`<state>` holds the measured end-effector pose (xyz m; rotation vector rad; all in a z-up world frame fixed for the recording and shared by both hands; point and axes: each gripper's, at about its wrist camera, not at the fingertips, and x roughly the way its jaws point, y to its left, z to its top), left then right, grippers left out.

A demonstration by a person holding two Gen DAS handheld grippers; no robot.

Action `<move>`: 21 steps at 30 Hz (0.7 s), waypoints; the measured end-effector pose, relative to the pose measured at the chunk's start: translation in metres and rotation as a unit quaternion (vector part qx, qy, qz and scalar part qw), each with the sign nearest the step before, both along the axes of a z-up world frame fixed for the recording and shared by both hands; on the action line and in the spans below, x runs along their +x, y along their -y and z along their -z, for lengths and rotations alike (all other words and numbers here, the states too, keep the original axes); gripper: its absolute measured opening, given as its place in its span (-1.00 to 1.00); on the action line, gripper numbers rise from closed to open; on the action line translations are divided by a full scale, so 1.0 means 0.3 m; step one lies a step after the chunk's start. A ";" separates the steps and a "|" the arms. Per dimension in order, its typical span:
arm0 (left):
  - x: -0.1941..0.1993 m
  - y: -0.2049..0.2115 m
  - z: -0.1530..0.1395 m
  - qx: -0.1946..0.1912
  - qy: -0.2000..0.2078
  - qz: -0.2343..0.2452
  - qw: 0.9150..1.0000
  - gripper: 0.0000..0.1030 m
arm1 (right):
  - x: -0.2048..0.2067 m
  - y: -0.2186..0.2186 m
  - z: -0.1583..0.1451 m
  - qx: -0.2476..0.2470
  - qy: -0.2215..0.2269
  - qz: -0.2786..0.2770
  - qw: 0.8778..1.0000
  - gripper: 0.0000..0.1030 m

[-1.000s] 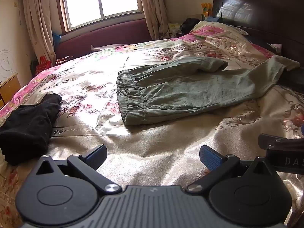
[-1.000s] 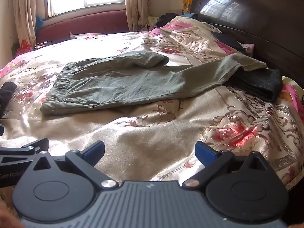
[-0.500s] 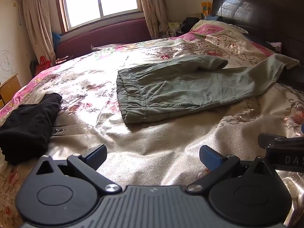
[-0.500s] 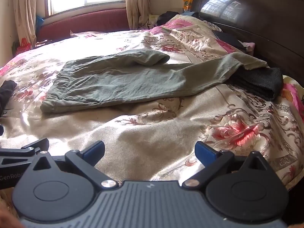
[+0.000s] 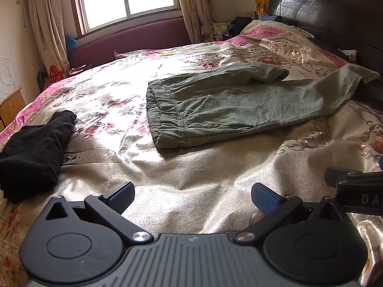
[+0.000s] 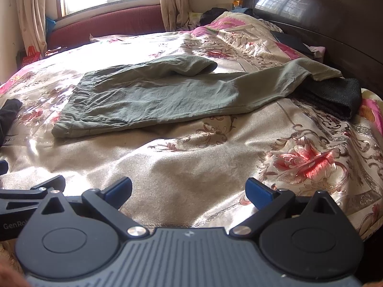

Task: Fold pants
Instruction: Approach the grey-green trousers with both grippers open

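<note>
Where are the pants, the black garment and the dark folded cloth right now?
pants [image 5: 229,110], left wrist view, on the seat below the waistband.
black garment [image 5: 33,148], left wrist view, on its middle.
dark folded cloth [image 6: 335,96], right wrist view, on its top face.

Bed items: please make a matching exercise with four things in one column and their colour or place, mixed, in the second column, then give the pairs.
Things:
1. pants
2. black garment
3. folded dark cloth
4. left tongs

Descriptions:
A. under the end of one pant leg, near the headboard
B. open, holding nothing
C. olive green, spread in the middle of the bed
D. bunched at the left edge of the bed

Pairs: 1-C, 2-D, 3-A, 4-B
</note>
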<state>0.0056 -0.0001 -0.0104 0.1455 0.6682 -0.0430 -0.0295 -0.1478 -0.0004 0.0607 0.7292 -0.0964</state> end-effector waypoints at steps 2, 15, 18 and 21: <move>0.001 0.001 0.004 0.000 -0.001 0.000 1.000 1.00 | -0.001 0.002 0.002 0.002 -0.001 0.000 1.000 0.94; 0.039 -0.006 0.017 0.002 -0.010 0.002 1.000 1.00 | 0.033 0.006 0.022 0.023 -0.011 -0.006 1.000 0.94; 0.047 -0.006 0.021 0.002 -0.011 0.002 1.000 1.00 | 0.039 0.010 0.027 0.026 -0.013 -0.005 1.000 0.94; 0.058 -0.006 0.021 0.001 -0.013 0.002 1.000 1.00 | 0.047 0.012 0.031 0.029 -0.016 -0.004 0.999 0.94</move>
